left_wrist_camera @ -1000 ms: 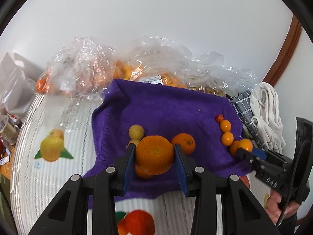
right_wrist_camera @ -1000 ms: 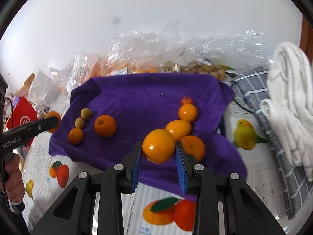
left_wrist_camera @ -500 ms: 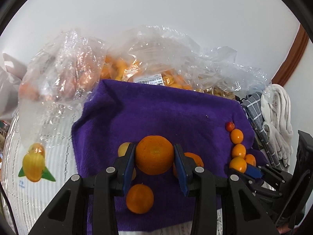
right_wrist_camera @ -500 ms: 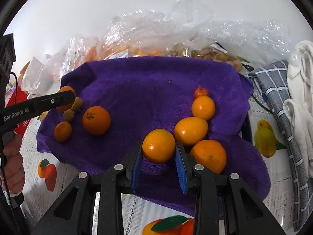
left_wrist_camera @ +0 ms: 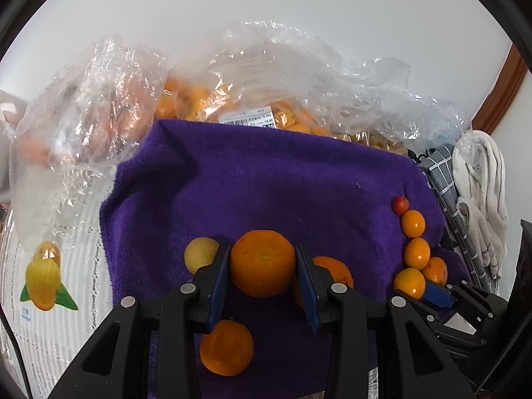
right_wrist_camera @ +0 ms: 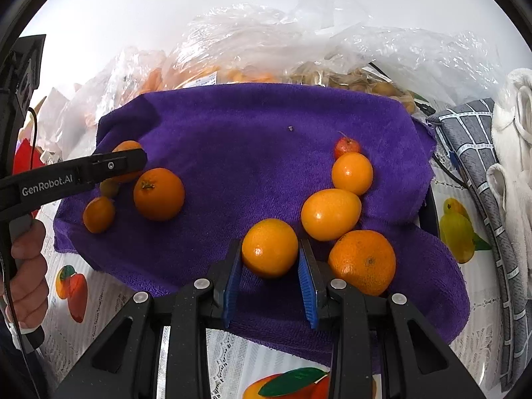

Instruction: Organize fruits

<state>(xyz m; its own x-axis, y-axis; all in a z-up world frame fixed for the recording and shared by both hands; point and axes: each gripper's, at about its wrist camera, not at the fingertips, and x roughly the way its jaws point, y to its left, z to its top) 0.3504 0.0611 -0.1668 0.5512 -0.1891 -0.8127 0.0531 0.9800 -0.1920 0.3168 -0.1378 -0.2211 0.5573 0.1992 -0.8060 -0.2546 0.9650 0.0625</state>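
Observation:
My left gripper [left_wrist_camera: 262,266] is shut on a rough-skinned mandarin [left_wrist_camera: 262,267], held over the left side of a purple towel [left_wrist_camera: 266,179]. Around it on the towel lie a pale yellow fruit [left_wrist_camera: 199,254], a small mandarin [left_wrist_camera: 226,347] and another mandarin [left_wrist_camera: 334,271] partly hidden by the right finger. My right gripper [right_wrist_camera: 270,262] is shut on a smooth orange fruit [right_wrist_camera: 269,247], low over the towel's [right_wrist_camera: 252,126] right side. Beside it run a big mandarin [right_wrist_camera: 362,261], an oval orange fruit [right_wrist_camera: 331,214], a round one [right_wrist_camera: 352,173] and a small red fruit [right_wrist_camera: 346,146].
Clear plastic bags [left_wrist_camera: 266,76] full of orange fruit crowd the far edge behind the towel. A grey checked cloth [right_wrist_camera: 475,153] and a white towel [right_wrist_camera: 513,133] lie at the right. A fruit-printed tablecloth [left_wrist_camera: 46,276] covers the table. A hand [right_wrist_camera: 25,272] holds the left gripper's handle.
Both grippers have sunk and moved forward over the towel with their fruit still held. The small mandarin now shows below the left gripper; the right fruit now sits next to the row.

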